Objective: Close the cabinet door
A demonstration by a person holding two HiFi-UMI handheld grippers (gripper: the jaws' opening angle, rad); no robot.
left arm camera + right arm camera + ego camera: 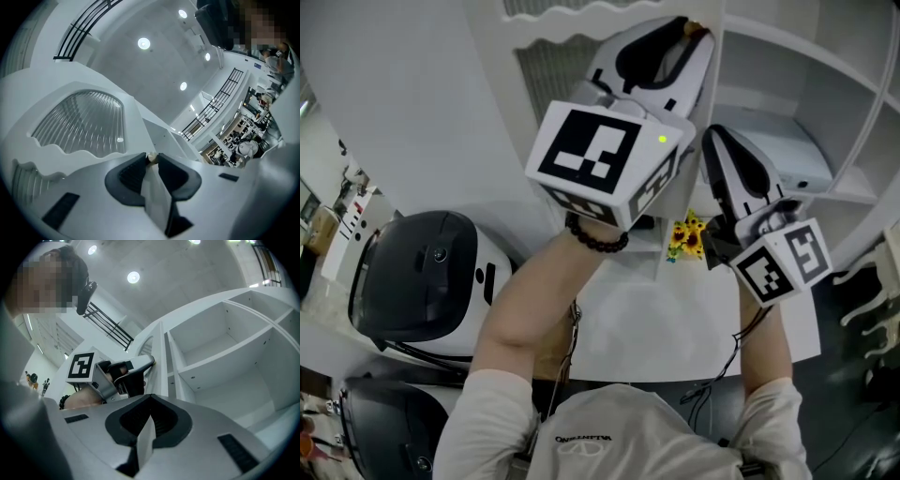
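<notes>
Nearest, the right claw (150, 399) is clenched on nothing, its tips together, and it hangs beside the open shelves (225, 357) without touching the door. Just past it, the left claw (684, 30) is raised and grasps the small pale knob (153, 157) at the door's free edge, with the knob pinched between the tips. Beyond the knob, the door (84, 126), white with a ribbed glass panel, stands out from the cabinet. The right gripper view shows it edge-on, apart from the frame, with the shelves bare beside it. So the hold on the knob is made, but the closing itself looks not yet done. What seems left is to swing the door in on its hinge until it lies flat against the frame, then let go of the knob.
</notes>
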